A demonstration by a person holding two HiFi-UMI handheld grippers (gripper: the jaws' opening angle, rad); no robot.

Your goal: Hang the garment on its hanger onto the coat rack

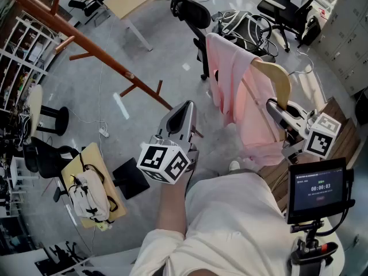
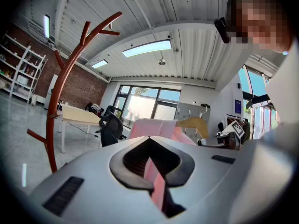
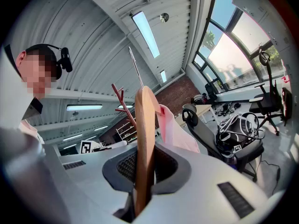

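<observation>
Carry step: hanger being brought toward rack.
Right gripper point(image 3: 144, 174) clamping hanger point(image 3: 145, 125), garment point(image 1: 234, 91) draping over it; left gripper point(image 2: 153, 171) idling, jaws narrowly parted, empty; rack point(image 1: 86, 46) standing well apart, so next move is probably lifting hook point(image 3: 136, 70) onto a peg.

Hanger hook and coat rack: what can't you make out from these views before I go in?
Hanger hook: the right gripper view shows only a thin wire above the hanger; its curved end is too fine to trace.
Coat rack, lower end: in the head view, hidden behind the left claw.
Coat rack, top: in the head view, cut off by the upper left edge.
</observation>
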